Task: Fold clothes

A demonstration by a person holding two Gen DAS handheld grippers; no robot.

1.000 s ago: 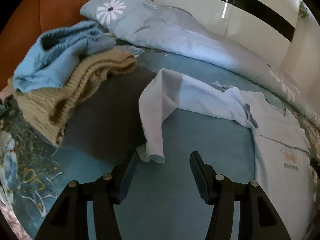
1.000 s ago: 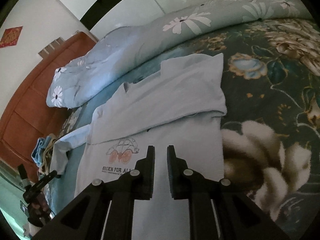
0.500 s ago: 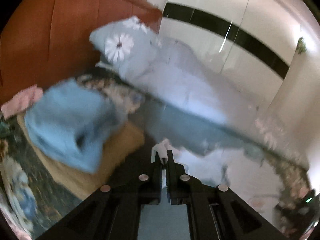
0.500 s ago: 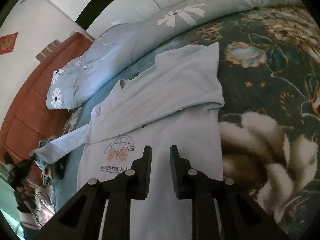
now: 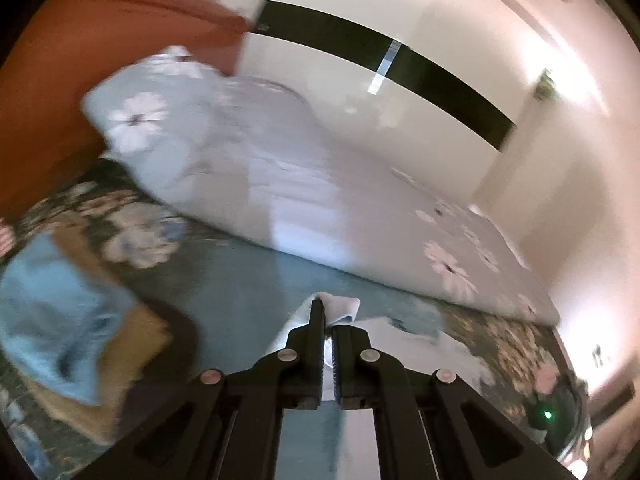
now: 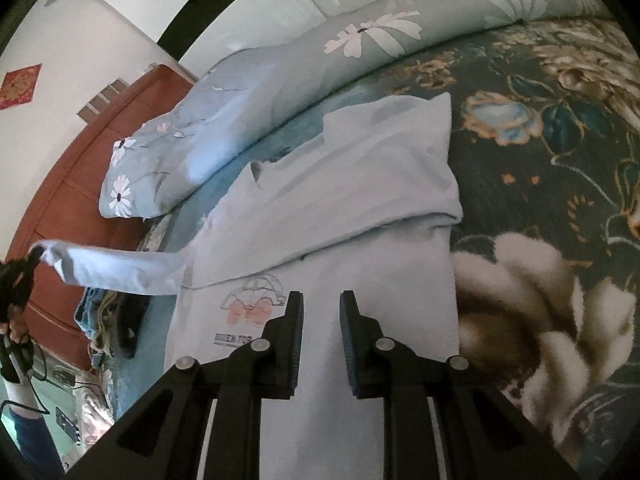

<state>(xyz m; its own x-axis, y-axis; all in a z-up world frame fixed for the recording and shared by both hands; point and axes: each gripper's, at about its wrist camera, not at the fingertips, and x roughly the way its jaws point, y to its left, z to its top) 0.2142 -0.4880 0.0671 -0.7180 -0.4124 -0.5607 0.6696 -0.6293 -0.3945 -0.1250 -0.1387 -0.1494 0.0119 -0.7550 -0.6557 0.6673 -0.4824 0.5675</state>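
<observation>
A pale blue long-sleeved shirt [image 6: 340, 184] with a small car print [image 6: 252, 304] lies flat on the bed, one sleeve folded across its chest. My left gripper [image 5: 326, 314] is shut on the cuff [image 5: 340, 306] of the other sleeve and holds it up above the bed. In the right wrist view that sleeve [image 6: 116, 270] stretches out level to the left gripper [image 6: 26, 266] at the far left edge. My right gripper [image 6: 320, 314] hangs over the shirt's lower front, its jaws a narrow gap apart with nothing pinched between them.
A rolled daisy-print duvet [image 5: 280, 184] lies along the far side of the bed, below a white wardrobe wall. Blue and tan knitwear [image 5: 60, 312] is stacked on the left by the wooden headboard [image 5: 100, 40]. A floral bedspread [image 6: 540, 160] covers the bed right of the shirt.
The left gripper closed on the sleeve cuff and rose, lifting the sleeve off the bed. The right gripper stayed in place and its jaws parted slightly.
</observation>
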